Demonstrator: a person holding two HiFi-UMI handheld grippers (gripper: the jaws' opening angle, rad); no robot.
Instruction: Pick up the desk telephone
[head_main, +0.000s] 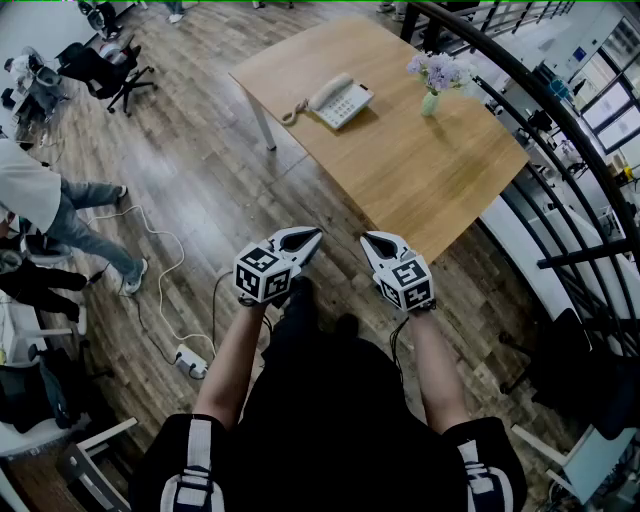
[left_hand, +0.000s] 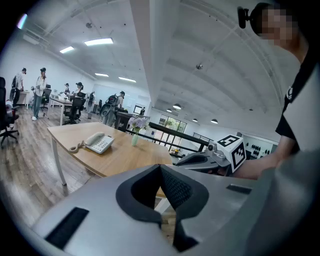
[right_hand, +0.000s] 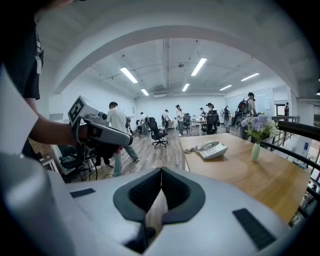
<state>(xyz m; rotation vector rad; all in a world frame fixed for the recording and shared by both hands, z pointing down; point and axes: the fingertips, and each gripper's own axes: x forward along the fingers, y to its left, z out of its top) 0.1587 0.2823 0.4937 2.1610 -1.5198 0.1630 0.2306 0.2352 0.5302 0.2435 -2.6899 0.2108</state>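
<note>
Head view: the left gripper and the right gripper were held side by side over the wood floor, close to the person's body. Both pointed toward the near corner of the table. Their jaws were pinched together with nothing in them. The desk telephone lay on the far left part of the table, well apart from both grippers. Its handset sat on top of it, and its curly cord lay at its left end. A vase of purple flowers stood to the right of it, near the far edge. A power strip with a white cable lay on the floor to the left.

Left gripper view: the dark pads met at the tips, and nothing was between them. The desk telephone showed far off on the table, to the left. The right gripper showed just to the right, also empty.

Right gripper view: these jaws were closed tight too, with only floor showing past them. The desk telephone sat far ahead and to the right, with the vase further right.

I think the task had not really begun. Nothing looked touched. Nearly all of it was left: walk up to the table, open a gripper, close it on the desk telephone and lift it.
</note>
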